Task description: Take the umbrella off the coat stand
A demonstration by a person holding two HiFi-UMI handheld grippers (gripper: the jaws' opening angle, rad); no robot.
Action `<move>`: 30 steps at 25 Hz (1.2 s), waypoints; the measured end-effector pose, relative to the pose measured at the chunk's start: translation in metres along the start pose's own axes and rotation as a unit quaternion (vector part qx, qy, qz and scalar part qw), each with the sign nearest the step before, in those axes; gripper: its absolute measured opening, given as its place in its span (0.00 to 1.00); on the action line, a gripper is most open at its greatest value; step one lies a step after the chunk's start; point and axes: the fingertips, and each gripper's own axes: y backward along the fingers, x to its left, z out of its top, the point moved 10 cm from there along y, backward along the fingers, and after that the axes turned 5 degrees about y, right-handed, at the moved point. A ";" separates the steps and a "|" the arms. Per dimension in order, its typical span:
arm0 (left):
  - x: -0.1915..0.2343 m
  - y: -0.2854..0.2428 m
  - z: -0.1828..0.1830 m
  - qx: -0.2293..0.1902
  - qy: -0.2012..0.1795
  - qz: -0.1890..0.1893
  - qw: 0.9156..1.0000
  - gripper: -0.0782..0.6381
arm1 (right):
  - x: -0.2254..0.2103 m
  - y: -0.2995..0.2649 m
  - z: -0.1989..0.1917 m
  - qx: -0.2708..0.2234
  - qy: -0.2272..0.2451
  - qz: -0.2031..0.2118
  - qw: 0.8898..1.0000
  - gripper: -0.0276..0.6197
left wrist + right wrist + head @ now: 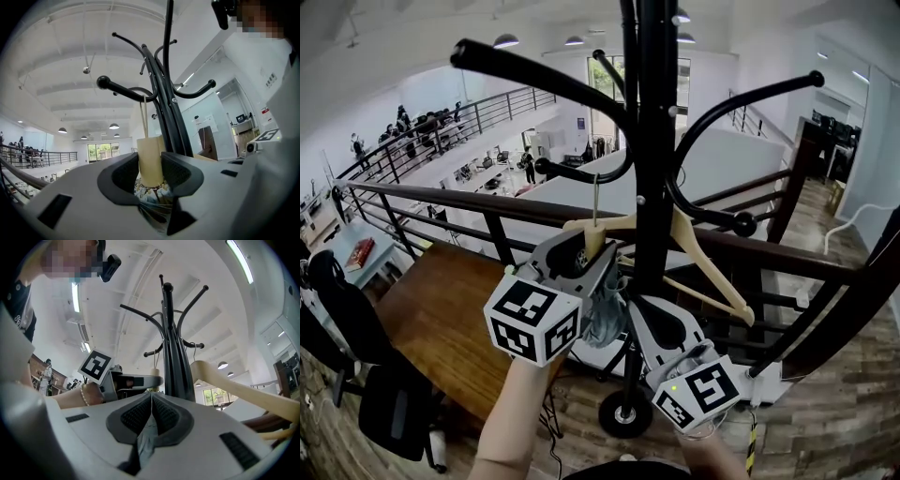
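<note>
Two grippers are on the umbrella, which hangs close against the tall black metal coat stand (654, 187) in the middle of the head view. The left gripper (151, 164) has its jaws pressed on the umbrella's cream cylindrical handle (151, 157), one pad on each side. The patterned folded canopy (152, 199) bunches just below, at the bottom centre of that gripper's view. From the top of the handle a thin pale cord (143, 117) runs straight up to a curved black hook with a ball end (123, 90); it appears to loop over that arm. The right gripper (151, 416), lower right of the left one in the head view, has its jaws squeezed together on a fold of grey-blue canopy cloth (144, 444).

The step in hand looks like freeing the cord from the hook. Doing it well probably means raising the handle until the cord goes slack. Then carry it outward along the arm, toward the left of the frame, until the loop clears the ball. The right gripper's hold would steady the canopy. A pale wooden clothes hanger (712, 272) hangs right of the pole and could snag the cloth.
</note>
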 end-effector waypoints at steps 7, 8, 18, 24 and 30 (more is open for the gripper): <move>0.004 0.002 0.002 0.004 0.004 0.006 1.000 0.33 | 0.004 -0.004 0.005 -0.012 0.005 0.006 1.000 0.09; 0.004 0.002 0.002 0.004 0.003 0.005 1.000 0.33 | 0.004 -0.004 0.006 -0.015 0.004 0.006 1.000 0.09; 0.017 0.010 0.020 -0.015 -0.004 0.012 1.000 0.33 | 0.010 -0.015 0.011 -0.026 0.008 0.015 1.000 0.09; 0.030 0.016 0.026 -0.017 -0.010 0.029 0.999 0.33 | 0.012 -0.023 0.016 -0.034 0.012 0.021 0.999 0.09; 0.042 0.028 0.031 -0.032 0.004 0.041 0.999 0.33 | 0.018 -0.029 0.019 -0.035 0.020 0.031 0.999 0.09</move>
